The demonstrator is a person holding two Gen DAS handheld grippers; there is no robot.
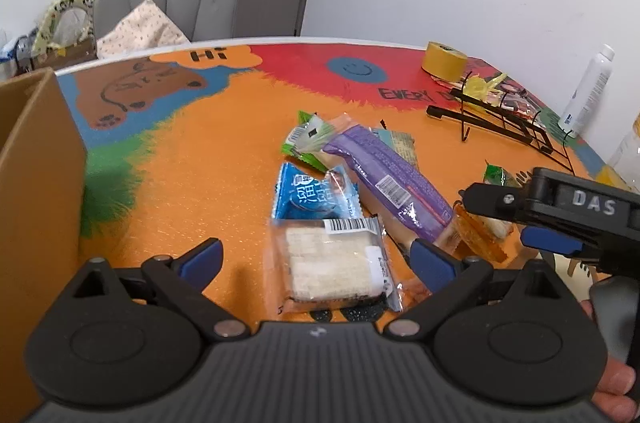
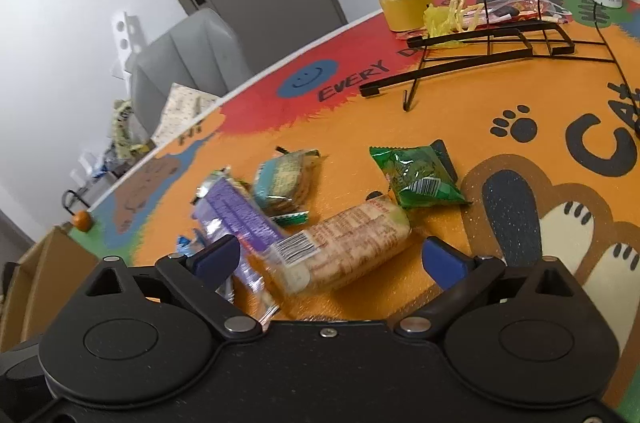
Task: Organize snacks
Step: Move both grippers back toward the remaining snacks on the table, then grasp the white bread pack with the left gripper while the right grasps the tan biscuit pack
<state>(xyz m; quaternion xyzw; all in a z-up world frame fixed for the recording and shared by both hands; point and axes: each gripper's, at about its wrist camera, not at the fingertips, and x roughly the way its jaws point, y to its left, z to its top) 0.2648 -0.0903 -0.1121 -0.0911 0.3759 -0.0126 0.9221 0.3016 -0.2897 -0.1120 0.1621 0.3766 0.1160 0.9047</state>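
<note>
Barely anything sorted, by the look of it; the snacks are seen scattered mid-table on the orange mat. The cardboard box stands at the near left, its inside hidden, so its contents cannot be told; the black wire rack at the far right holds a few small wrappers and yellow plastic. The left gripper is held wide open, empty, astride the clear-wrapped white cake. The right gripper is spread wide too, nothing clamped, the rice-cracker roll lying between its fingers. The purple pack, blue sachet and green packet are left loose.
</note>
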